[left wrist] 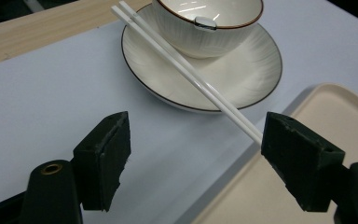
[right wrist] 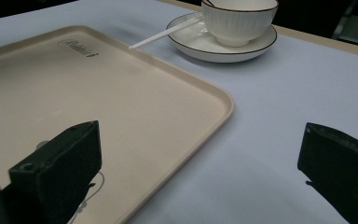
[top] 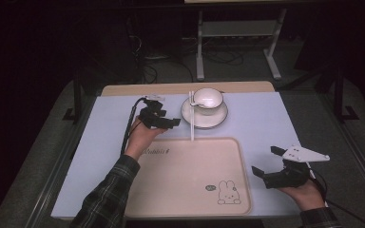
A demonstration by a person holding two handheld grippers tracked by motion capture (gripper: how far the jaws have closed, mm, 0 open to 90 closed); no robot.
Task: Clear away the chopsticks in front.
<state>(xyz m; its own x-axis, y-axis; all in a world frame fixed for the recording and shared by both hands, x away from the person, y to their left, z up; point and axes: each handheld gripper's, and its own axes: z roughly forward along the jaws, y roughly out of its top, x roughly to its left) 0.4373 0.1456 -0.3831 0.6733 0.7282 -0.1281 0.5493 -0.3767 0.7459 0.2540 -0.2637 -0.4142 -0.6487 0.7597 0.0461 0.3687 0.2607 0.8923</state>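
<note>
Left gripper [top: 171,122] jaws wide apart, empty, just short of chopsticks [left wrist: 186,72] resting across saucer [left wrist: 256,74] rim onto tray [top: 190,190] edge; bowl [left wrist: 205,28] on saucer; right gripper [top: 268,166] spread, empty, beside tray

Open table [top: 100,142] is found to the left of the tray [top: 190,204], and a wide bare strip is left between the tray's right rim and the right gripper [top: 271,166]. Passage toward the far middle is blocked by the saucer [top: 218,121] and the bowl [top: 207,99] standing on it. The gap between saucer and tray is bridged by the chopsticks [top: 192,118], which slant from the saucer's rim onto the tray edge, just beside one of the left gripper's [left wrist: 193,154] spread fingers [left wrist: 298,158]
</note>
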